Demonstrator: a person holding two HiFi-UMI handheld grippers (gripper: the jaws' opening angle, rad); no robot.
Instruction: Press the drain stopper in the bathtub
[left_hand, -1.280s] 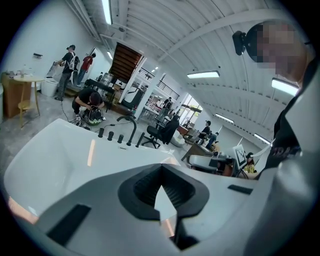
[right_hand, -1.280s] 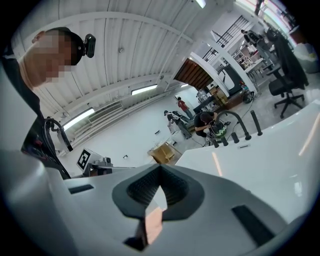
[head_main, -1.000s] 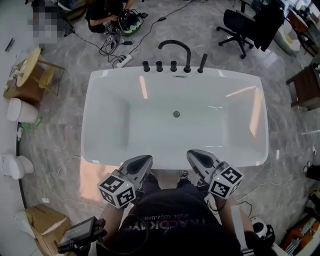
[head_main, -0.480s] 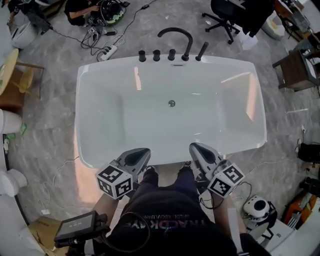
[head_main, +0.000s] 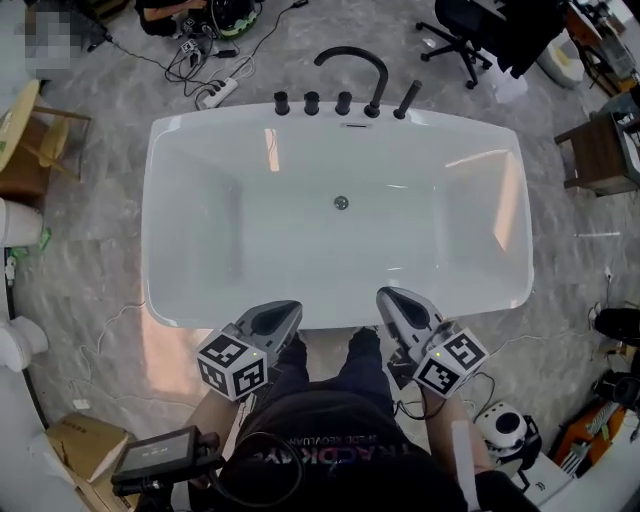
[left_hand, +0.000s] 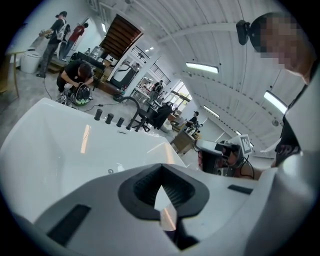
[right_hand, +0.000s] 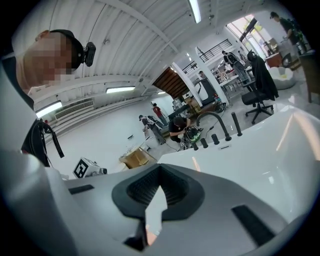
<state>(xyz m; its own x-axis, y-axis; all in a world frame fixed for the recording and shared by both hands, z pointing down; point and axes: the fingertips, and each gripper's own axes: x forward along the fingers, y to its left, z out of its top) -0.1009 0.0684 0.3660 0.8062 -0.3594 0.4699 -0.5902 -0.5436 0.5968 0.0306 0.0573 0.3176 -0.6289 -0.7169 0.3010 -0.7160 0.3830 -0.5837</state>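
Observation:
The white bathtub (head_main: 180, 300) fills the middle of the head view. Its small round metal drain stopper (head_main: 341, 203) sits in the tub floor toward the faucet end, and also shows as a tiny disc, the drain stopper (left_hand: 110, 171), in the left gripper view. My left gripper (head_main: 288, 308) hovers at the near rim, shut and holding nothing. My right gripper (head_main: 388, 296) is beside it at the same rim, also shut and holding nothing. Both are well short of the stopper. In each gripper view the jaws meet: left gripper (left_hand: 160, 189), right gripper (right_hand: 159, 186).
A black arched faucet (head_main: 352, 62) and several black knobs (head_main: 311, 102) stand on the far rim. Beyond lie a power strip with cables (head_main: 216, 95) and an office chair (head_main: 468, 35). A wooden side table (head_main: 600, 155) is at right, a cardboard box (head_main: 75, 445) at lower left.
The tub has shifted up and slightly left in the head view as the camera moved. Both grippers keep the same shut pose at the near rim.

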